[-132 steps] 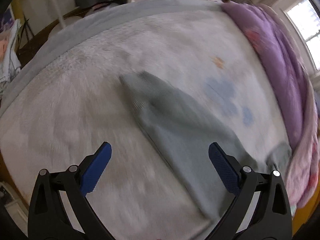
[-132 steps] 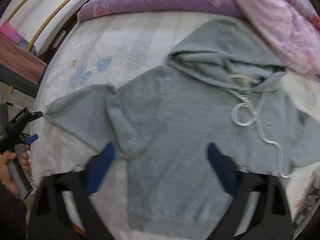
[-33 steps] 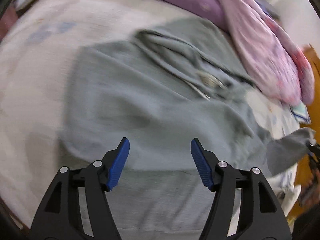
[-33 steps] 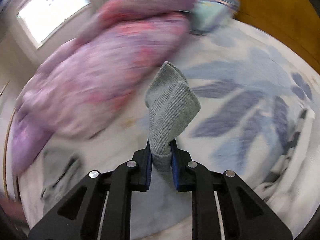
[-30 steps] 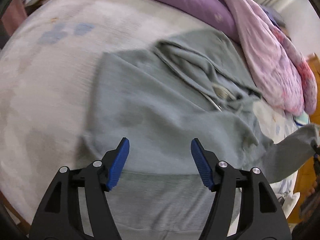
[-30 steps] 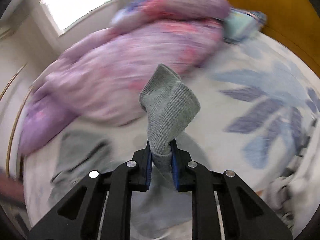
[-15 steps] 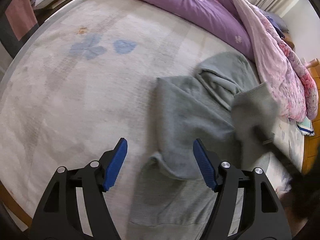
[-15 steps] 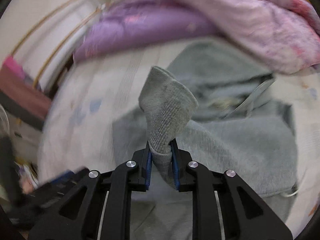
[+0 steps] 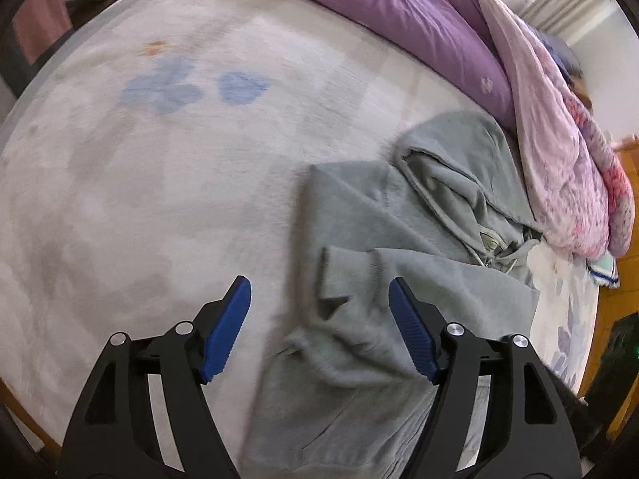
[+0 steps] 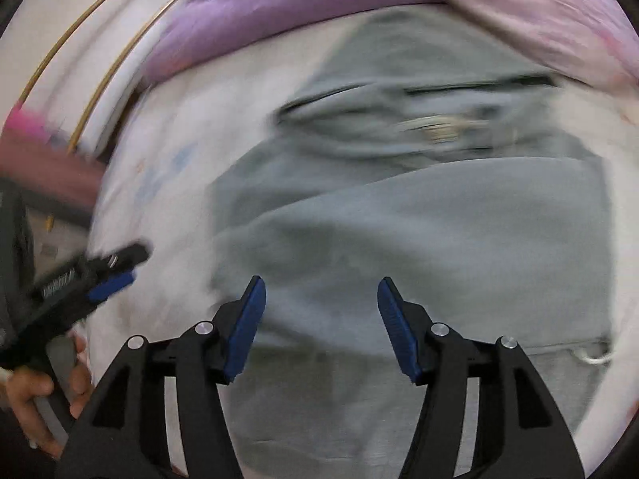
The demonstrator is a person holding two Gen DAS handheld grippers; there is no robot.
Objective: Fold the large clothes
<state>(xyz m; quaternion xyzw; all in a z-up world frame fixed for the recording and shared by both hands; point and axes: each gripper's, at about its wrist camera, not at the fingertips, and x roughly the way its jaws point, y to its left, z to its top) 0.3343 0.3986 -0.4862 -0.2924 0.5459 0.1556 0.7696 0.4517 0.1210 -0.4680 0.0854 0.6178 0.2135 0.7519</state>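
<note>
So you're working on a bed covered with a pale fuzzy blanket (image 9: 159, 183) that has faded blue flower prints, and along its far edge there's a bunched-up purple comforter (image 9: 383, 12) with a pink floral quilt (image 9: 559, 139) piled next to it. Off beyond the quilt you get a bit of orange-brown wood and a bright curtained window, and in the right wrist view there's a white rail with gold trim past the comforter. The grey hoodie (image 9: 399, 279) lies flat on the blanket right up against the quilt, hood pointing away from you toward the comforter and hem toward you, so its long axis runs near-to-far. Both sleeves are folded in across the chest, one cuff lying just over the other. Your left gripper (image 9: 319, 327) hovers above the hoodie's lower left side with its jaws spread wide, nothing between them. Your right gripper (image 10: 317, 327) is over the hoodie's middle, jaws also apart and empty. That right view is pretty smeared, so the hood area there is hard to read; I think the pale thing near the hoodie's lower right corner is the drawstring, but can't say for sure.
</note>
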